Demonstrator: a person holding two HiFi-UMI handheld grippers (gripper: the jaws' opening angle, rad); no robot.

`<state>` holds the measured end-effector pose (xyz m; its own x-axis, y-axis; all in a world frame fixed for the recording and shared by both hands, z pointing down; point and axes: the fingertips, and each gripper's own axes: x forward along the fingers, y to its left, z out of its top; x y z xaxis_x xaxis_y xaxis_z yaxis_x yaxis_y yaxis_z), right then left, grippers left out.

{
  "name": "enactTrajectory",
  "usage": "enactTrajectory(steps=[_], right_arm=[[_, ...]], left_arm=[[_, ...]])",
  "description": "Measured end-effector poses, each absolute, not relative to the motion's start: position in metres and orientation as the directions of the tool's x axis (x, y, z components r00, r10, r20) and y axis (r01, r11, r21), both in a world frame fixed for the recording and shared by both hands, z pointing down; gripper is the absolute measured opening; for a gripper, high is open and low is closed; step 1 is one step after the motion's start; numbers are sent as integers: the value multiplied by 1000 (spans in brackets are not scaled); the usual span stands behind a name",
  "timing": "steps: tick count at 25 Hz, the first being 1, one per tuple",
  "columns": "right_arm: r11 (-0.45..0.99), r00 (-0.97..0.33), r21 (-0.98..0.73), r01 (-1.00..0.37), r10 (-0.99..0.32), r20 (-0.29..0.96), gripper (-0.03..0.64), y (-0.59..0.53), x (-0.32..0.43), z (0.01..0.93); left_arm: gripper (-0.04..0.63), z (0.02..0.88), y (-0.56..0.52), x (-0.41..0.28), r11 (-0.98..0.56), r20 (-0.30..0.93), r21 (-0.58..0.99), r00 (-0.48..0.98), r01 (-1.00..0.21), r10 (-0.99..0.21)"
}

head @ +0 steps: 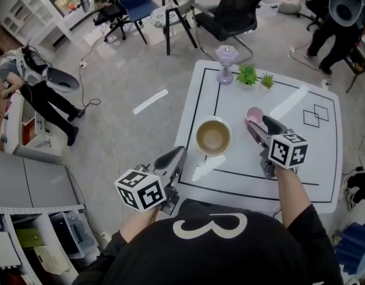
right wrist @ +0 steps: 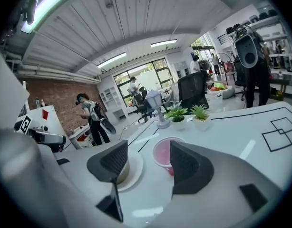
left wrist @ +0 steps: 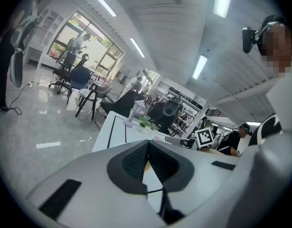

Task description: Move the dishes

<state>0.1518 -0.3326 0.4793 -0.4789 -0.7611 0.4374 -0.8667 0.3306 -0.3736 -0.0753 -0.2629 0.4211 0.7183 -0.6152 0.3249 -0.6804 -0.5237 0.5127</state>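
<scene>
The pink cup [head: 254, 115] and the bowl [head: 213, 137] are seen unheld on the table [head: 301, 159], the right gripper [head: 261, 128] spread open at the cup and the left gripper [head: 173, 159] closed empty, with moving judged unfinished.

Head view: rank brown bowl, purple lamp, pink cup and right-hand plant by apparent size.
1. brown bowl
2. purple lamp
3. pink cup, partly hidden by the right gripper, so its rank against the lamp is unsure
4. right-hand plant
</scene>
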Motion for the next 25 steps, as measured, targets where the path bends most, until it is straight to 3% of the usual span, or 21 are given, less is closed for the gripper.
enactTrajectory(steps=[11, 25], right_arm=[[436, -602, -421, -795, -652, 461, 252, -304, 87, 499], [366, -615, -503, -783, -577, 537, 209, -307, 55, 552]], left_arm=[[3, 418, -250, -90, -505, 327, 505, 697, -700, -638], [3, 418, -244, -109, -474, 330, 497, 664, -727, -671]])
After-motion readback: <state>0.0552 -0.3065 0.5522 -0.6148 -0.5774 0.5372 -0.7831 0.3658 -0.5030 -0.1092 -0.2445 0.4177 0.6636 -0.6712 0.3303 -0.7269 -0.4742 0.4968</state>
